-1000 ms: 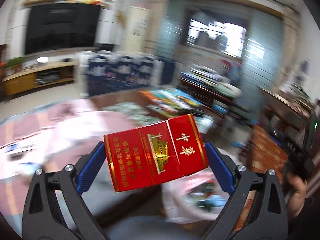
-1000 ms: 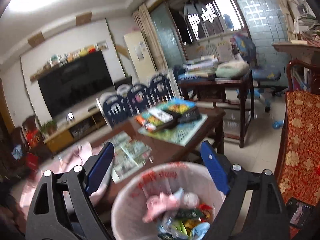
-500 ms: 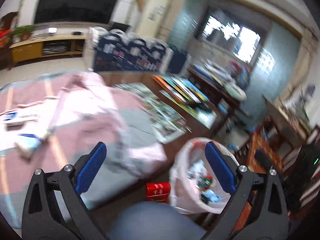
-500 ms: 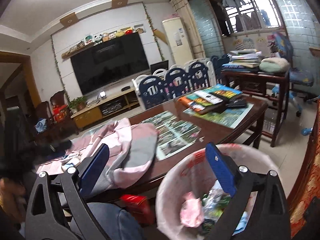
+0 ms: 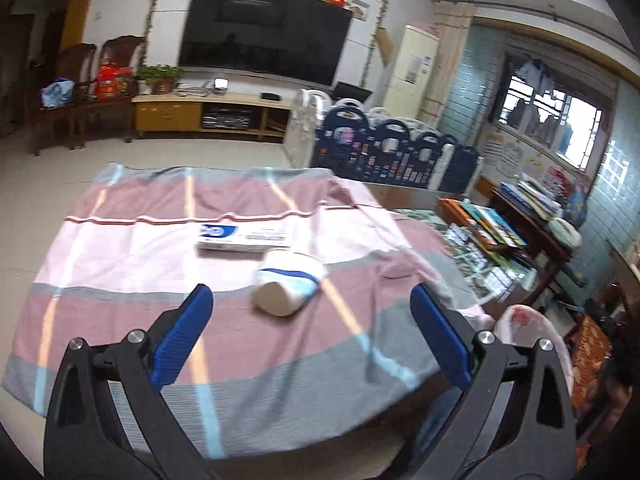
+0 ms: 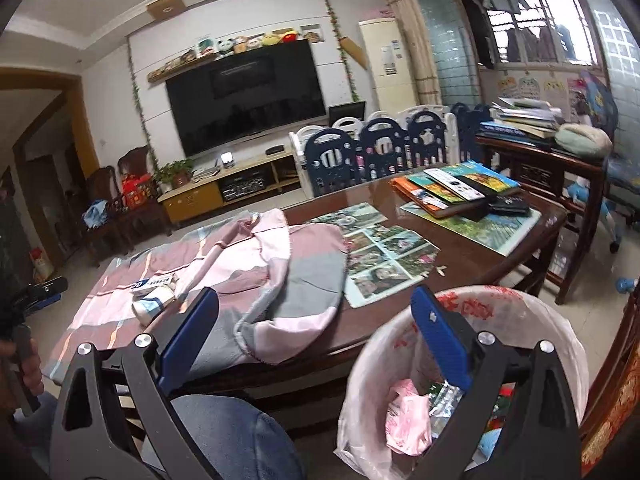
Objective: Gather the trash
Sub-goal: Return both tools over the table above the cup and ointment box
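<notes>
- The left gripper (image 5: 312, 332) is standing with its fingers (image 5: 182, 340) released and nothing between them, aimed down at the striped cloth (image 5: 120, 264) that is covering part of the surface (image 6: 472, 256).
- The right gripper (image 6: 316, 336) is likewise hanging released and empty; its jaws have just been opening, with no item between them. Its right finger is showing in front of the trash bin (image 6: 560, 344).
- Step in hand, as a judgement: the bin is already holding waste, so collection is under way and the left gripper is lining up on the next piece.
- Task items remaining on the cloth, counted: two.
  - One white cup with blue bands (image 5: 289, 286), lying on its side, just ahead of the left fingers.
  - One flat white-and-blue box (image 5: 244, 237), lying just beyond the cup and close to it.
- In the right wrist view the same two items are showing at the left part of the cloth, well apart from the bin.
- Bins, counted: one, lined with a pink-white bag, standing just beside the surface's near edge. The waste inside is a mixed heap; its pieces cannot be counted.
- Next move, as a judgement: the left gripper is needing to advance and lower until the cup sits between the fingers, then clench across the cup's round body.
- Risk, as a judgement: the cup is lying on its side and may roll on the soft cloth when touched.
</notes>
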`<action>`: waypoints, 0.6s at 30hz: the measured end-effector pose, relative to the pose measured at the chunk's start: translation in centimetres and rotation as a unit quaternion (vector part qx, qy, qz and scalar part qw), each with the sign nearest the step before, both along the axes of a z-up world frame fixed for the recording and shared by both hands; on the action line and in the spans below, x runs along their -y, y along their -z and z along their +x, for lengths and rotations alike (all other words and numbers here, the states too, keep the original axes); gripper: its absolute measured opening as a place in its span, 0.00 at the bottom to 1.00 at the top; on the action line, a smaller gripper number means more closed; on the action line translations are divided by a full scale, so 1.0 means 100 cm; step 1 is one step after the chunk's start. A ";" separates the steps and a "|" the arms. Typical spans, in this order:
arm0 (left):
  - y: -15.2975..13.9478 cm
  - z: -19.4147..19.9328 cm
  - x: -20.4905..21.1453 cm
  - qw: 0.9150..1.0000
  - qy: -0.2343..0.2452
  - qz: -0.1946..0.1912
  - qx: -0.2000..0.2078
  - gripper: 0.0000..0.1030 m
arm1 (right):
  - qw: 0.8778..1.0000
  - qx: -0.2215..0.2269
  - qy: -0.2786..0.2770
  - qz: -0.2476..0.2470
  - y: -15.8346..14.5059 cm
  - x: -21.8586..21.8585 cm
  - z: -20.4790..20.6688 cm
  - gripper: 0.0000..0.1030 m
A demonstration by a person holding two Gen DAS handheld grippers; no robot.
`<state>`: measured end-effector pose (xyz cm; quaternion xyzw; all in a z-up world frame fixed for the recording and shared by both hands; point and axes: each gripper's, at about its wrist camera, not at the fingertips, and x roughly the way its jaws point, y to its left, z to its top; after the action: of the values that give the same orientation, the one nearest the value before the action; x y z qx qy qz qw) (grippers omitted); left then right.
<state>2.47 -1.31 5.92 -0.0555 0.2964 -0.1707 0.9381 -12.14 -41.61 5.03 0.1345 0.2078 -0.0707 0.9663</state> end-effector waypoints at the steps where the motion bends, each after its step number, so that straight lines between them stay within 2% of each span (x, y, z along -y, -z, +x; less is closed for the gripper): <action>1: 0.001 0.000 -0.006 1.000 -0.014 0.009 0.005 0.96 | 1.000 0.001 -0.015 -0.002 -0.002 -0.007 0.006 0.92; 5: 0.022 0.005 -0.019 0.998 -0.050 0.035 0.007 0.96 | 0.996 -0.003 -0.084 -0.004 -0.005 -0.043 0.036 0.92; 7: 0.033 0.010 -0.026 0.997 -0.070 0.042 -0.005 0.96 | 0.989 -0.004 -0.145 -0.010 -0.009 -0.073 0.061 0.92; 8: 0.036 0.014 -0.029 0.995 -0.084 0.048 -0.014 0.96 | 0.984 -0.011 -0.179 -0.018 -0.009 -0.089 0.076 0.95; 10: 0.038 0.017 -0.036 0.993 -0.105 0.053 -0.017 0.96 | 0.964 -0.040 -0.258 -0.044 -0.005 -0.128 0.118 0.96; 12: 0.039 0.019 -0.047 0.991 -0.124 0.038 -0.024 0.96 | 0.942 -0.065 -0.322 -0.074 0.003 -0.164 0.162 0.96; 14: 0.041 0.022 -0.058 0.990 -0.135 0.009 -0.039 0.96 | 0.919 -0.097 -0.369 -0.102 0.014 -0.194 0.202 0.96; 18: 0.044 0.022 -0.071 0.987 -0.152 -0.015 -0.047 0.96 | 0.872 -0.162 -0.440 -0.143 0.044 -0.242 0.269 0.96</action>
<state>4.69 5.82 1.56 -0.1221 0.3253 -0.0277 0.9373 14.75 -17.39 0.66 -0.1240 0.3863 0.3124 0.8589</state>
